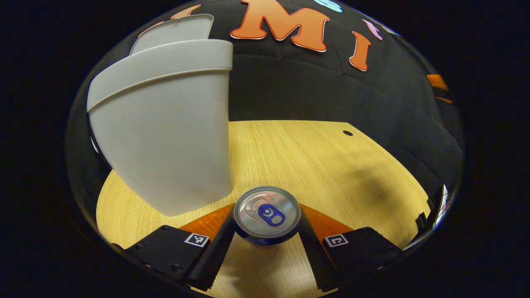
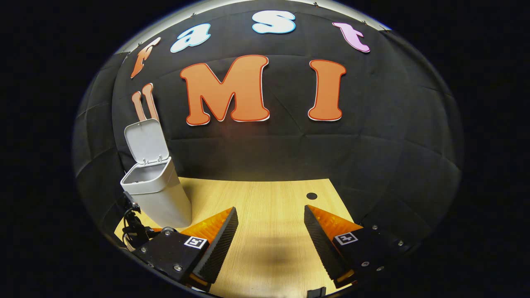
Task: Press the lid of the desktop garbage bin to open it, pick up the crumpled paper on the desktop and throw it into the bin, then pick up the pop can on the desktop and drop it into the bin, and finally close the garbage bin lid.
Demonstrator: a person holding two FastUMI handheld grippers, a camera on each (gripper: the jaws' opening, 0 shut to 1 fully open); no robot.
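A silver-topped pop can (image 1: pixel 267 203) with a blue tab stands upright between the fingers of my left gripper (image 1: pixel 266 214), which press on its two sides. It looks held a little above the wooden desktop (image 1: pixel 314 165). The grey garbage bin (image 1: pixel 165 136) rises close by to the left of the can, its lid (image 1: pixel 174 31) tipped up behind the rim. In the right gripper view the same bin (image 2: pixel 159 194) stands at the far left with its lid (image 2: pixel 145 140) raised. My right gripper (image 2: pixel 270 210) hangs open over bare wood, nothing between its fingers.
A small dark hole (image 1: pixel 348 133) (image 2: pixel 311 195) marks the desktop near its back right corner. The black cloth wall closes the back and the right side. A dark device with cables (image 2: pixel 132 225) sits low beside the bin in the right gripper view.
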